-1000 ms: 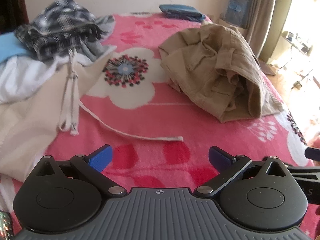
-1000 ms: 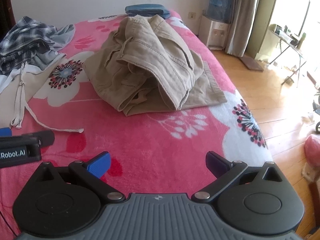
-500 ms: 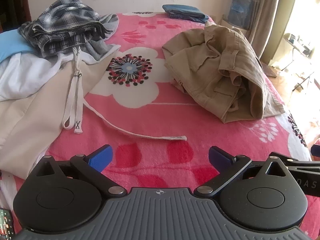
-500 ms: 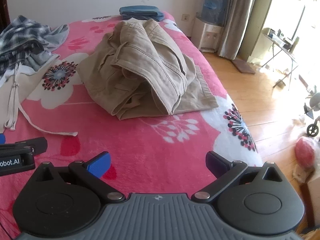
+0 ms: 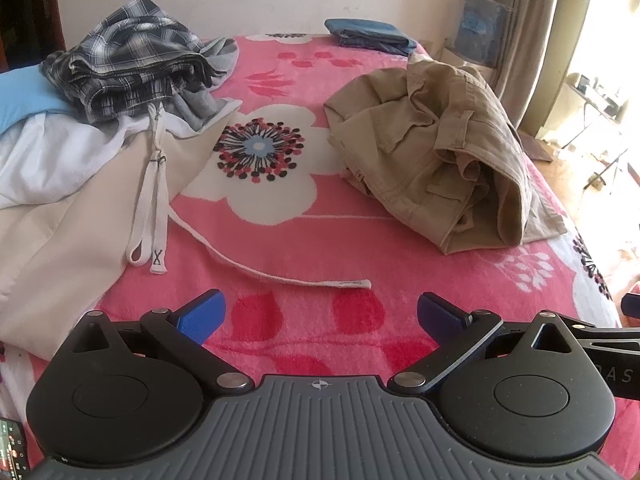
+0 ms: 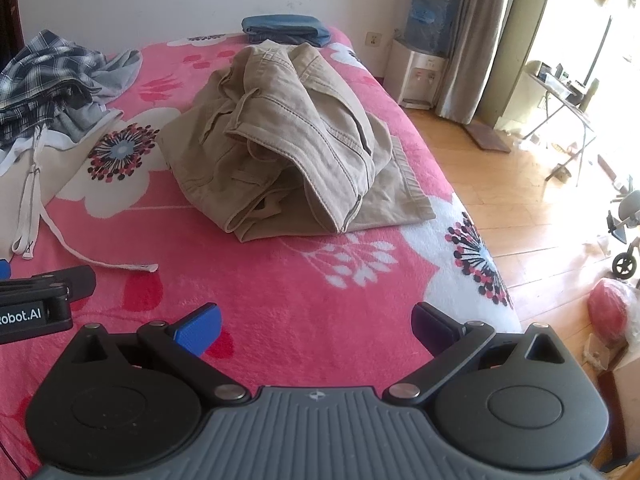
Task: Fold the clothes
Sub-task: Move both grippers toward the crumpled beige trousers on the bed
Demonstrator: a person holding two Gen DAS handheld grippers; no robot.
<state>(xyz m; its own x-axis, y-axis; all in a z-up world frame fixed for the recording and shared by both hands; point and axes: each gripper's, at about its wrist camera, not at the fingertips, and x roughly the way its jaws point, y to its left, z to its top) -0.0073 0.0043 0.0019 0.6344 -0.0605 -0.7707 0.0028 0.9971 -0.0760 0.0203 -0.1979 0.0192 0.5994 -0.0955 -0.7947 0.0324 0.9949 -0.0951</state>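
Crumpled khaki trousers [image 5: 436,152] lie heaped on the pink flowered bedspread [image 5: 304,240], right of centre; they also show in the right wrist view [image 6: 288,148]. A pile of clothes at the left holds a plaid shirt [image 5: 132,60], grey, white and blue garments, and a cream garment [image 5: 60,232] with long drawstrings [image 5: 276,278]. My left gripper [image 5: 318,314] is open and empty above the bed's near part. My right gripper [image 6: 316,326] is open and empty, short of the trousers. Each gripper's body shows at the edge of the other's view.
A folded blue garment [image 6: 284,28] lies at the far end of the bed by the wall. The bed's right edge [image 6: 472,240] drops to a wooden floor with a water dispenser [image 6: 420,76], curtain, folding table and red bag [image 6: 608,308].
Both views have shifted a little, and the bed and clothes now sit slightly lower and farther in frame. Both grippers stay open and empty. No garment has moved.
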